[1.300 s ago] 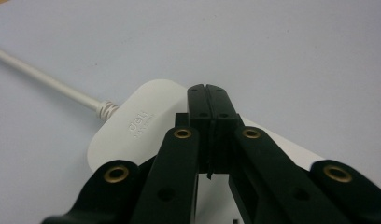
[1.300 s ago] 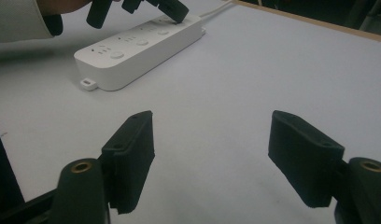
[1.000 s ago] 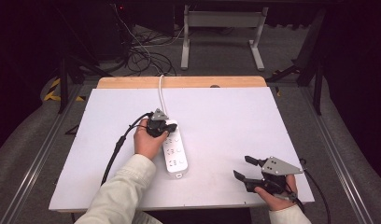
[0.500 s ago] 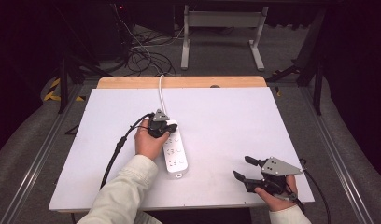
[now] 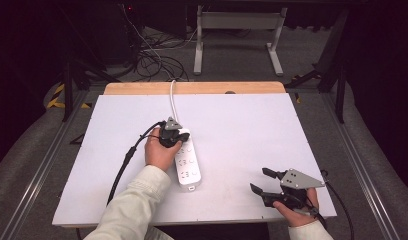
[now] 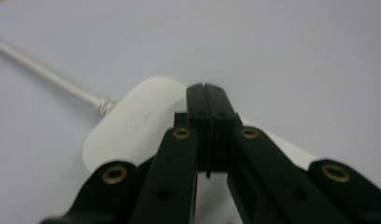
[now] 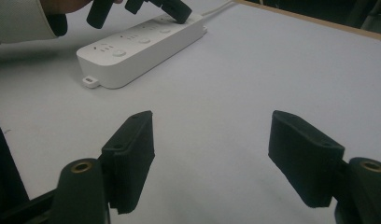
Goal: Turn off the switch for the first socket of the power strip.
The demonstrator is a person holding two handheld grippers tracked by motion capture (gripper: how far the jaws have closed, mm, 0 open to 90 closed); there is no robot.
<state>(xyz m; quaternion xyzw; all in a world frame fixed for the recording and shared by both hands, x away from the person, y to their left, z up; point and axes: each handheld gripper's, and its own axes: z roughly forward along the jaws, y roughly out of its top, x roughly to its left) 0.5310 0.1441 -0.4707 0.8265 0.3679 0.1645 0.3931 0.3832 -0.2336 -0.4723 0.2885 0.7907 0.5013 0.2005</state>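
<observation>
Our left claw point(image 5: 178, 136) is clenched, empty, its tip over the far end of the power strip point(image 5: 187, 161), mid-worktop point(image 5: 252, 130). Our right claw point(image 5: 262, 181) rests released, near-right. Pressing off-centre could slide the unsecured strip sideways, we judge.

My left gripper point(image 6: 208, 100) has black jaws with brass-ringed screw holes and a black cable point(image 5: 123, 165) trailing toward 7 o'clock. Cream sleeve point(image 5: 132, 207) on that arm. Right gripper point(image 5: 258, 181) carries a grey three-cornered plate point(image 5: 300, 178).
</observation>
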